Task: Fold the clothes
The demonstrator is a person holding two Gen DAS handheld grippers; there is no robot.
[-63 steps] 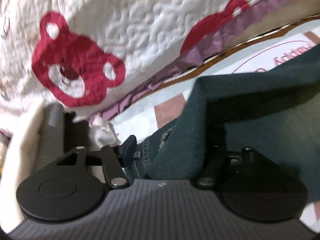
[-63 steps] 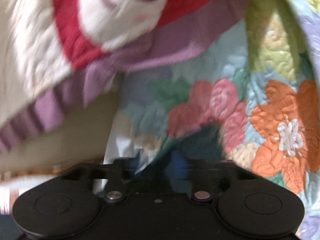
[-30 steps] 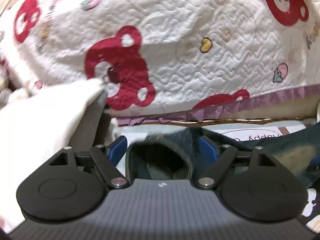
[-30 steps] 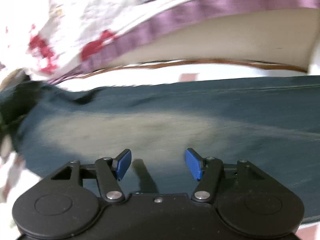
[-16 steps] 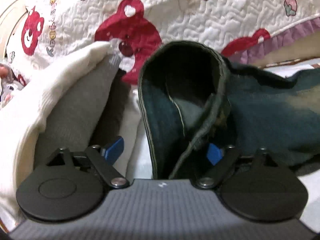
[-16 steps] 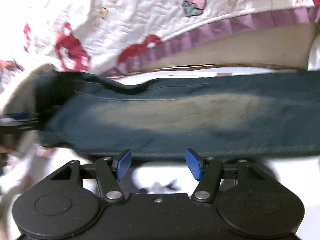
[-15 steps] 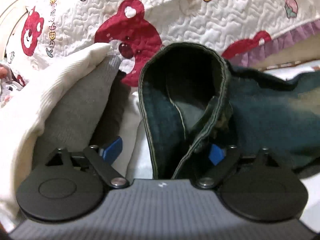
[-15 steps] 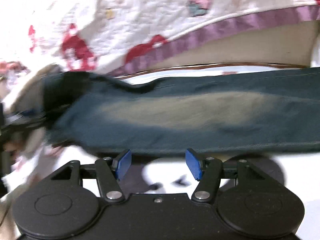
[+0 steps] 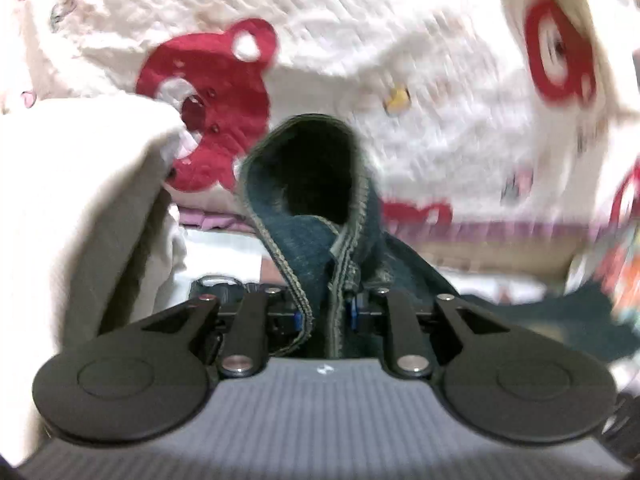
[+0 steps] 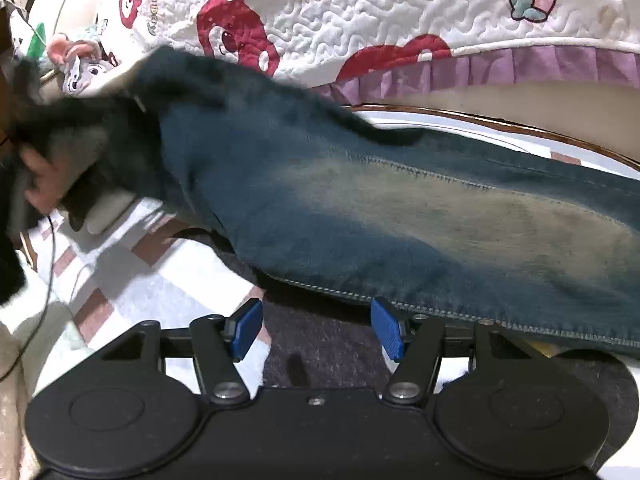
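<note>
Left gripper (image 9: 324, 316) fingers clamped on stitched hem of dark blue faded denim jeans (image 10: 400, 208), lifted before white bear-print quilt (image 10: 360, 12). Right gripper (image 10: 316, 330) fingers apart, empty, beside jeans' edge.

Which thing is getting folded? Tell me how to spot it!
Find the big white quilt with red bears at the back. Stretched in front of it lies a long pair of dark blue jeans, one end pinched in the left gripper. It is the only denim there, with a faded pale patch down the middle and light stitching along its edge.
</note>
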